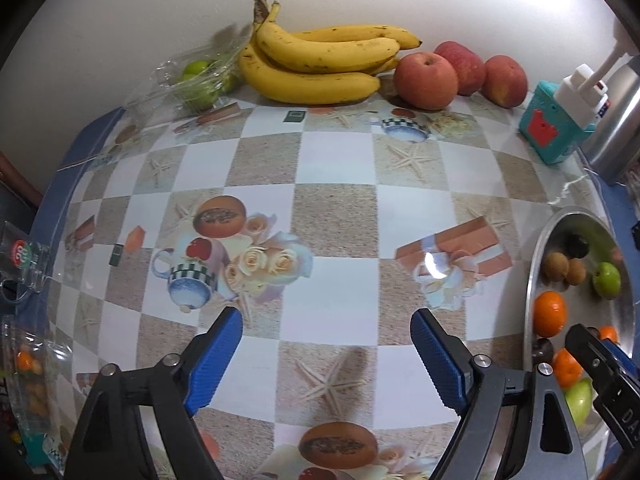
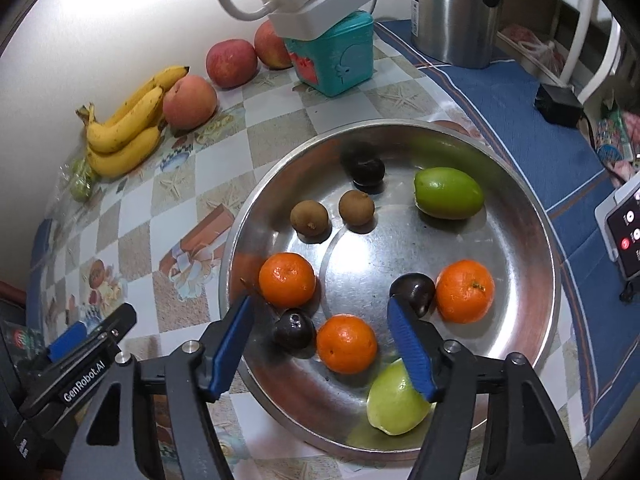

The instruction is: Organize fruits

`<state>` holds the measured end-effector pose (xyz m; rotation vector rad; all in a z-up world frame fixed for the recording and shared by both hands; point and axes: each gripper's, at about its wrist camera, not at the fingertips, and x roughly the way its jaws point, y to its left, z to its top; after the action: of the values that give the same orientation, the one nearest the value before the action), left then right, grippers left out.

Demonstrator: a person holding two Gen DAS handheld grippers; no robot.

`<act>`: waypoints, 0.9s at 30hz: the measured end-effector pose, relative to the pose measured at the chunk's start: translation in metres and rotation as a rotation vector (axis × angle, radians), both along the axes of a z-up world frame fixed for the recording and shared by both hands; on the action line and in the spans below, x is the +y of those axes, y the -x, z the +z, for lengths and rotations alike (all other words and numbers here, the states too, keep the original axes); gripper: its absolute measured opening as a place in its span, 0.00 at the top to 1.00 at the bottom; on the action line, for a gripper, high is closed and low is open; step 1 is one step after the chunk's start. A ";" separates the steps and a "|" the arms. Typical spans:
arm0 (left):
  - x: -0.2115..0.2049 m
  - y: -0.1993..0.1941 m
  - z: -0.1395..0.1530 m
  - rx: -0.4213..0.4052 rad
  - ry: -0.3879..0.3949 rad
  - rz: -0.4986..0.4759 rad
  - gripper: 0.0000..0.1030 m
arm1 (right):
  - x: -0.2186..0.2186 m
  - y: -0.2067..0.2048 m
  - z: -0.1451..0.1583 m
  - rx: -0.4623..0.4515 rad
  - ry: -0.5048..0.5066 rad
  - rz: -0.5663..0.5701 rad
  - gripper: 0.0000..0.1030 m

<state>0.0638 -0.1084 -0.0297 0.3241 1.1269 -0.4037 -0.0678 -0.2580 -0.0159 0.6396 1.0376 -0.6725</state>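
My right gripper (image 2: 320,304) hangs open over a steel bowl (image 2: 240,232). An orange (image 2: 346,343) and a dark plum (image 2: 294,330) lie below its gap, untouched. The bowl also holds two more oranges (image 2: 287,279), two green fruits (image 2: 448,192), more plums (image 2: 414,288) and two small brown fruits (image 2: 309,218). My left gripper (image 1: 326,316) is open above the bare patterned tablecloth, holding nothing. Against the far wall lie a banana bunch (image 1: 316,64), three red apples (image 1: 426,80) and a clear plastic box of green fruits (image 1: 196,80).
A teal box (image 2: 336,60) carrying a white power strip stands behind the bowl, beside a steel kettle (image 2: 452,12). A phone (image 2: 624,236) lies at the right on the blue cloth. A plastic bag of small fruits (image 1: 28,376) sits at the table's left edge.
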 end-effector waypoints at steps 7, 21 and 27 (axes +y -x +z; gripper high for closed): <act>0.005 -0.005 -0.008 -0.008 -0.094 0.062 0.14 | 0.002 -0.003 0.001 0.019 0.046 0.021 0.23; 0.012 -0.006 -0.015 -0.031 -0.165 0.098 0.14 | 0.005 -0.005 -0.001 0.042 0.085 0.032 0.09; 0.015 -0.002 -0.011 -0.045 -0.156 0.099 0.14 | 0.009 -0.006 0.001 0.036 0.092 0.043 0.09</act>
<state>0.0661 -0.0930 -0.0406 0.4107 1.1278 -0.2206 -0.0615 -0.2490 -0.0152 0.5258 1.0447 -0.6919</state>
